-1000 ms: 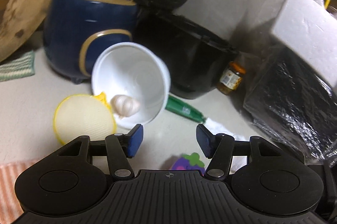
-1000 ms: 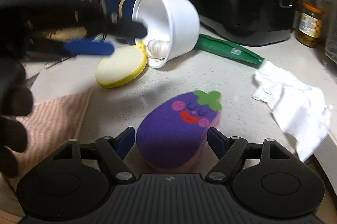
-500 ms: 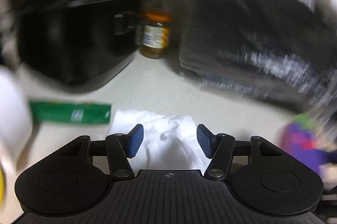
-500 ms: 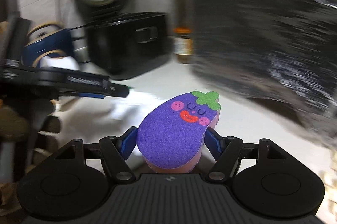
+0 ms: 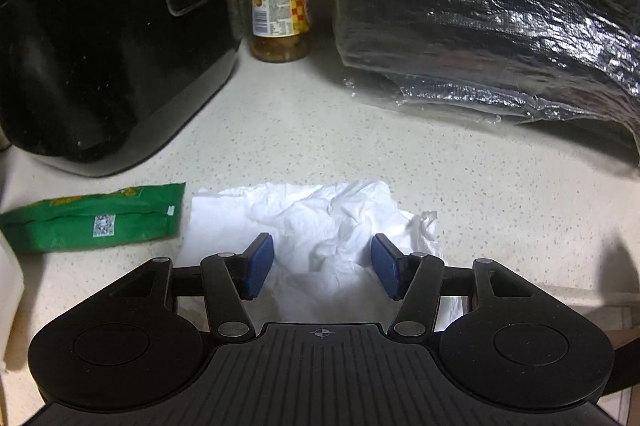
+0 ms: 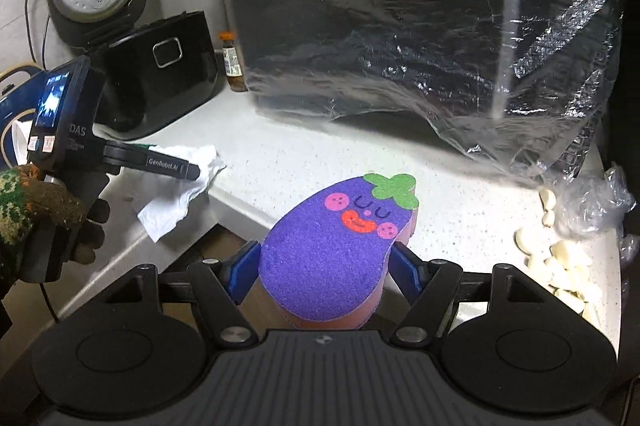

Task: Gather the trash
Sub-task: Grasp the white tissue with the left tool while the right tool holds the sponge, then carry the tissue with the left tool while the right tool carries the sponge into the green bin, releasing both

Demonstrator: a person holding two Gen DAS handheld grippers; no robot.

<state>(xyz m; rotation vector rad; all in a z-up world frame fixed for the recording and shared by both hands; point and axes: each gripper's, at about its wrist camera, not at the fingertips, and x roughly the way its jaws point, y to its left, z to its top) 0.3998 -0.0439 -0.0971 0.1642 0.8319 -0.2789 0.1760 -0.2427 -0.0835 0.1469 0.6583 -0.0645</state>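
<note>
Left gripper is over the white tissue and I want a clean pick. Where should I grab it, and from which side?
Take the crumpled tissue at its raised, bunched ridge in the middle, coming down from above. Its edges lie flat on the counter and would slip. The open left gripper already straddles that ridge.

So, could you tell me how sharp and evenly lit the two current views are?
Left wrist view: sharp, glare streaks on the plastic-wrapped black box, crumpled tissue nearly blown out. Right wrist view: also sharp, strong fisheye bending, eggplant sponge evenly lit, corners dark.
</note>
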